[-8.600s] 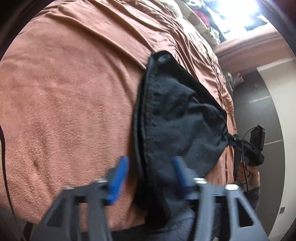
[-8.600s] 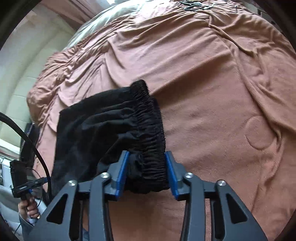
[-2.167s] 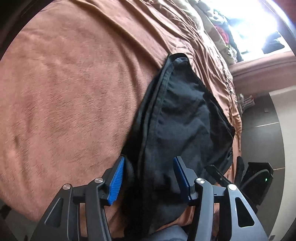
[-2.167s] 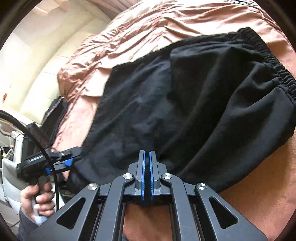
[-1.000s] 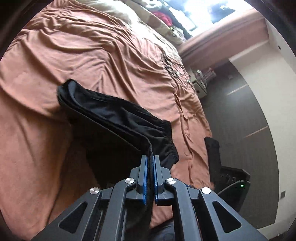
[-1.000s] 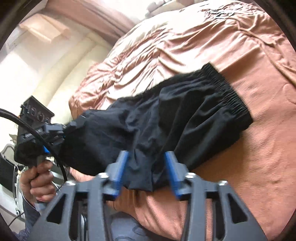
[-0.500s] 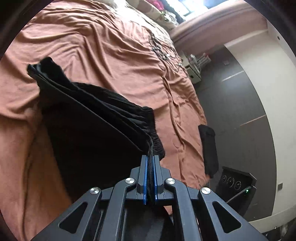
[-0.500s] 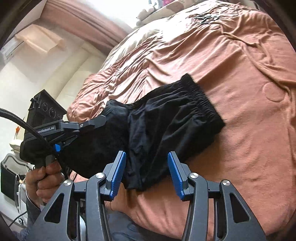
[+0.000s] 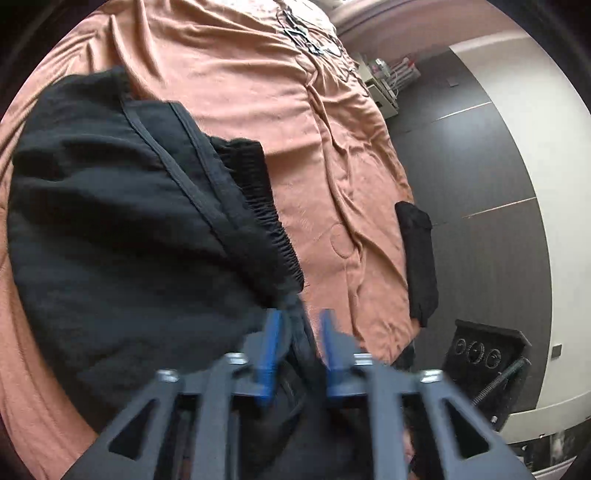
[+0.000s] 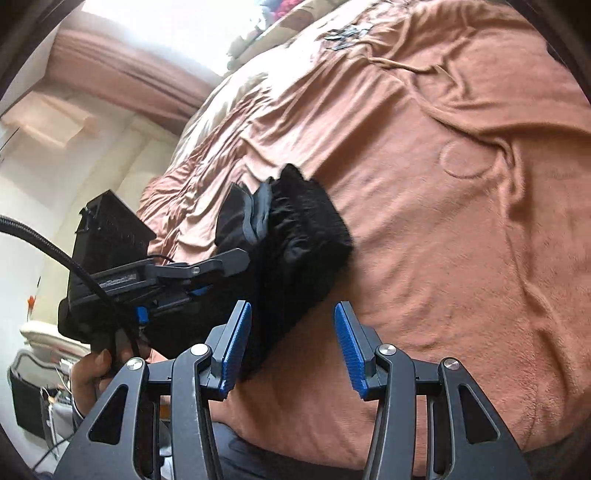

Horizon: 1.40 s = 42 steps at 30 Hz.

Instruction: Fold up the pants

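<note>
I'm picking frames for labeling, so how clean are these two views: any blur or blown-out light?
Left wrist view: the left gripper is smeared by motion blur, while the pants and blanket stay fairly sharp. Right wrist view: the right gripper is crisp, but the window at top is blown out white. Both show fisheye curving and dark corners.

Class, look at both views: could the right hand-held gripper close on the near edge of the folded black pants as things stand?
Probably yes. The right hand-held gripper is open, and the folded black fabric pants lie just ahead, nothing between.
</note>
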Tool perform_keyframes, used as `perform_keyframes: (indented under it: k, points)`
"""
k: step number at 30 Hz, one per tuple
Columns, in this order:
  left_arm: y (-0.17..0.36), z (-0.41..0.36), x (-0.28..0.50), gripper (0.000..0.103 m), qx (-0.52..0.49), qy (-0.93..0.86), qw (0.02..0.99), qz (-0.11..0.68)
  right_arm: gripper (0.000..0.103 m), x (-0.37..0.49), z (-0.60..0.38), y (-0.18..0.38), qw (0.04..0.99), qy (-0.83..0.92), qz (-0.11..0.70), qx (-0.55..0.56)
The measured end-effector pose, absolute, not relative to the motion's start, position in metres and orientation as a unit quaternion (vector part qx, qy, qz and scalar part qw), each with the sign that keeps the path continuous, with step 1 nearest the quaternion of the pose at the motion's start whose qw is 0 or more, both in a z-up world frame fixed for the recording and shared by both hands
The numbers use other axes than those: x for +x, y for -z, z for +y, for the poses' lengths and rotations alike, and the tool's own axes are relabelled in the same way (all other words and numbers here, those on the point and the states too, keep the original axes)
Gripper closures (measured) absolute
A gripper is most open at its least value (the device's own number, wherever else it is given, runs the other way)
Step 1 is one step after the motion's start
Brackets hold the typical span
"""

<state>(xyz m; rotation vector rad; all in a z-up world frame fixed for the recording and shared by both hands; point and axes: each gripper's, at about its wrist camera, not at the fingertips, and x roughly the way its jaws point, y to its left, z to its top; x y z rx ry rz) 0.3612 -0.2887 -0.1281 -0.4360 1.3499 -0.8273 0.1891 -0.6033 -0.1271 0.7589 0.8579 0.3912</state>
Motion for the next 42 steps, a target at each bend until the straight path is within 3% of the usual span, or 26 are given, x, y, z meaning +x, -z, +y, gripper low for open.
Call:
perform_keyframes:
  k: [1,2,4,19,30,42]
  points:
    - [0.126,-0.286,0.361,0.038,-0.199,0.372,0.684,0.596,0.054,0.190,-0.605,0.130,0.820,-0.183,0.406,0.361]
    - [0.123,-0.284,0.360,0.032,-0.200,0.373,0.687,0.590,0.047,0.191,-0.607,0.132,0.817,-0.183,0.407,0.366]
    - [0.115,-0.276,0.360,0.032,-0.197,0.372,0.698,0.580,0.043,0.192,-0.609,0.134,0.812,-0.187,0.406,0.375]
    - [0.113,-0.228,0.409,0.033,-0.163,0.265,0.768,0.559,0.043,0.230,-0.579,0.154,0.795,-0.194,0.455,0.350]
    - [0.130,-0.223,0.442,0.033,-0.159,0.247,0.770,0.566,0.043,0.195,-0.607,0.136,0.779,-0.209,0.419,0.417]
    - [0.135,-0.207,0.438,0.033,-0.169,0.246,0.766,0.569,0.043,0.206,-0.586,0.167,0.722,-0.233,0.443,0.478]
